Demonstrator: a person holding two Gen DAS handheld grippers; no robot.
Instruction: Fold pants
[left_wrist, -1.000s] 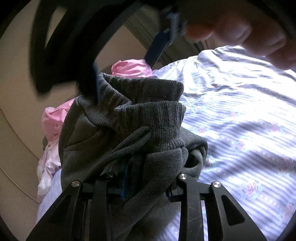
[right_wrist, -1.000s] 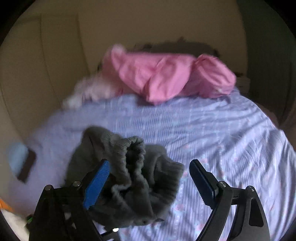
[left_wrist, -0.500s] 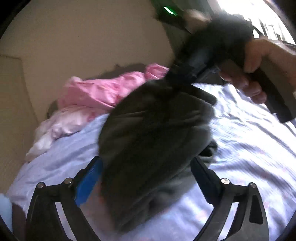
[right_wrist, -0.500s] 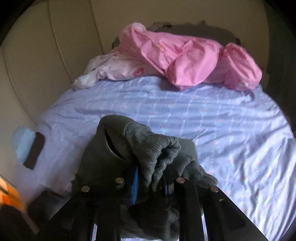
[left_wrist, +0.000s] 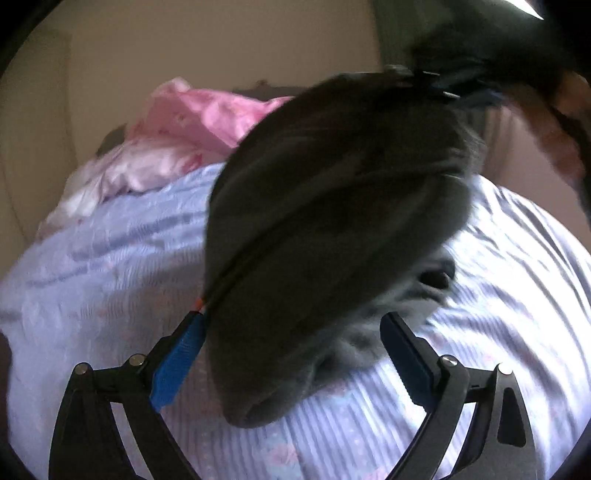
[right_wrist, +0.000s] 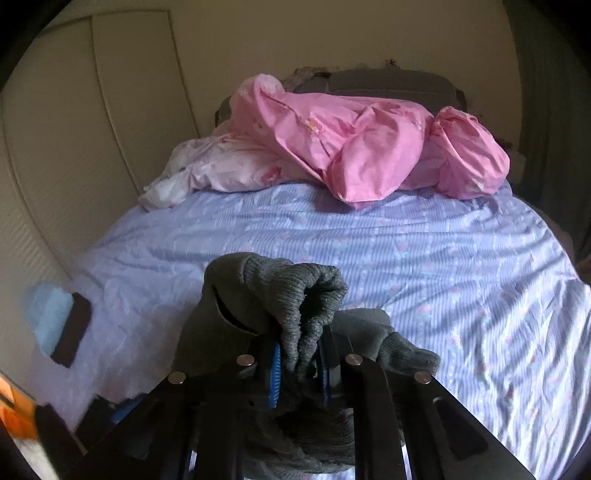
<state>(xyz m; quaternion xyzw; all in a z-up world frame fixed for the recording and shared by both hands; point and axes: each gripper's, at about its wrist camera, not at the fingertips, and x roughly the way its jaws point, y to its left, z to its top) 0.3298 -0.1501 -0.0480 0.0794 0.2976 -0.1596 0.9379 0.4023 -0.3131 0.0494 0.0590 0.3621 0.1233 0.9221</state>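
Observation:
The dark grey sweatpants (left_wrist: 332, 229) hang bunched in the air over the lilac bed sheet (left_wrist: 110, 266). My right gripper (right_wrist: 300, 363) is shut on their ribbed waistband (right_wrist: 306, 295) and holds the bundle up. In the left wrist view the right gripper (left_wrist: 436, 85) shows at the top, above the cloth. My left gripper (left_wrist: 291, 354) is open, its blue-padded fingers (left_wrist: 177, 365) on either side of the hanging lower fold, which is blurred.
A heap of pink bedding (right_wrist: 354, 147) and a whitish pillow (right_wrist: 214, 173) lie at the far end of the bed. A light blue and brown object (right_wrist: 59, 325) sits at the bed's left edge. Cream wardrobe doors (right_wrist: 74, 129) stand on the left.
My left gripper opened and let go of the pants. My right gripper closed on the waistband and lifted the bundle up off the sheet.

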